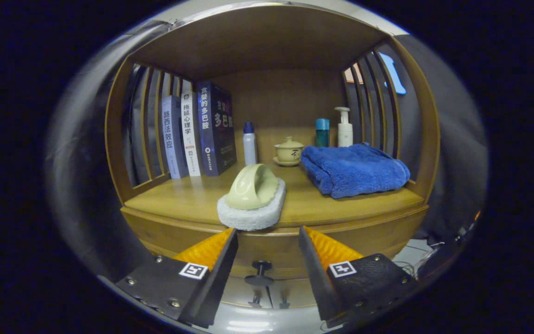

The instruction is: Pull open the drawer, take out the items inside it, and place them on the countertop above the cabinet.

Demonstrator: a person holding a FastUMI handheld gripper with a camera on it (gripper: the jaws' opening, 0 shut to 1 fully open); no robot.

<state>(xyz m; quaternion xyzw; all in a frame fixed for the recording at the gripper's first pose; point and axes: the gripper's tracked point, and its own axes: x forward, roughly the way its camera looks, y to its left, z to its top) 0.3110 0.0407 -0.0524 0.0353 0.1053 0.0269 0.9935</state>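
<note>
Wooden shelving forms the scene: a cabinet [165,232] with slatted sides, a back panel and a roof encloses a flat countertop [188,199]. At the countertop's front edge, just ahead of the gripper [268,241], lies a scrubbing pad [253,197], its pale green handle seated on a white sponge base that slightly overhangs the edge. Right of the pad, a folded blue towel [355,169] rests near the right-hand slats. Three books [197,134] stand upright against the left slats. Along the back panel stand a white bottle with a blue cap [249,144], a lidded tea cup on a saucer [289,150], a teal bottle [322,132] and a white pump bottle [344,127]. Below the countertop, the drawer front [271,253] appears closed, with its dark knob [259,273] visible low between the fingers. The fingers are spread apart, touching nothing, and are positioned at either side of the knob, short of the drawer front.
</note>
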